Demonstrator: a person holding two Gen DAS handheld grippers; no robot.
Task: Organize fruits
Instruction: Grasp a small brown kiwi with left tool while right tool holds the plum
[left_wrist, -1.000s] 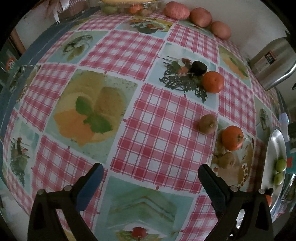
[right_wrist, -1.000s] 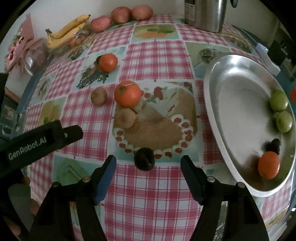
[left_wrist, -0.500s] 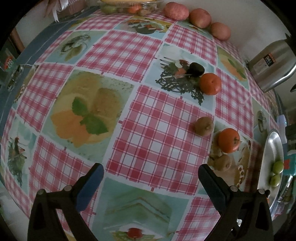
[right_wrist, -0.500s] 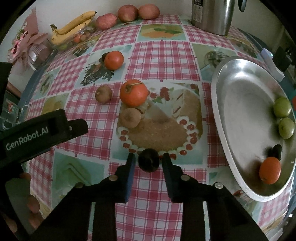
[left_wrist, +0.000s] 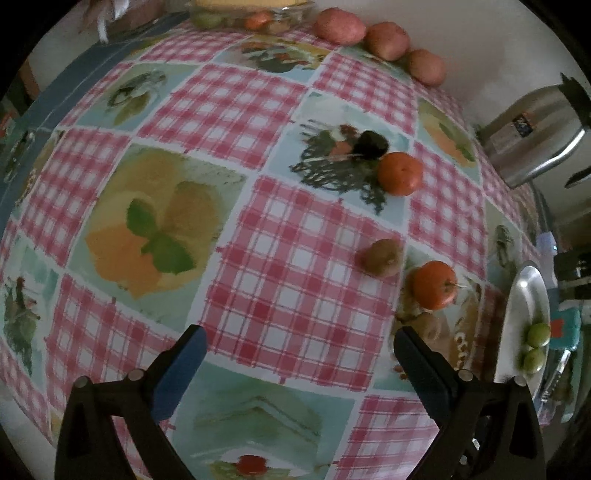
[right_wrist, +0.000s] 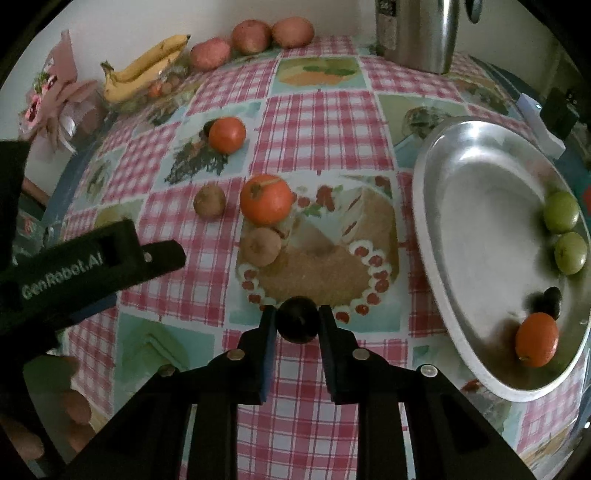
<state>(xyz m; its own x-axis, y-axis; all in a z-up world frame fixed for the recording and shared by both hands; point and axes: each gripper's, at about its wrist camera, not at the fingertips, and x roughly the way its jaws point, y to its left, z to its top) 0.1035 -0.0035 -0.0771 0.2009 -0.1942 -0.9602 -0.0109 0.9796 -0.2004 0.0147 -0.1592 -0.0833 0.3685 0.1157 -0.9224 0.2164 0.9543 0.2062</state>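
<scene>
A dark plum (right_wrist: 297, 319) sits on the checked tablecloth between the pads of my right gripper (right_wrist: 297, 314); the jaws are closing and press on both its sides. To the right lies a silver tray (right_wrist: 424, 236) with two green fruits (right_wrist: 561, 211), an orange (right_wrist: 536, 339) and a small dark plum (right_wrist: 552, 297). Loose on the cloth are two oranges (right_wrist: 266, 199) (right_wrist: 226, 134) and two kiwis (right_wrist: 209, 200) (right_wrist: 260, 246). My left gripper (left_wrist: 299, 347) hangs open above bare cloth, left of a kiwi (left_wrist: 380, 257) and an orange (left_wrist: 435, 284). Another dark plum (left_wrist: 373, 142) lies further back.
Three reddish apples (right_wrist: 251, 36), a bunch of bananas (right_wrist: 147, 66) and a steel flask (right_wrist: 417, 33) stand along the back wall. A pink wrapped bouquet (right_wrist: 55, 103) sits at the back left corner. The left gripper's body (right_wrist: 99, 258) crosses the right wrist view's left side.
My right gripper's jaws went from wide open around the dark plum to closed on it. The left gripper stayed open and tilted only slightly.
</scene>
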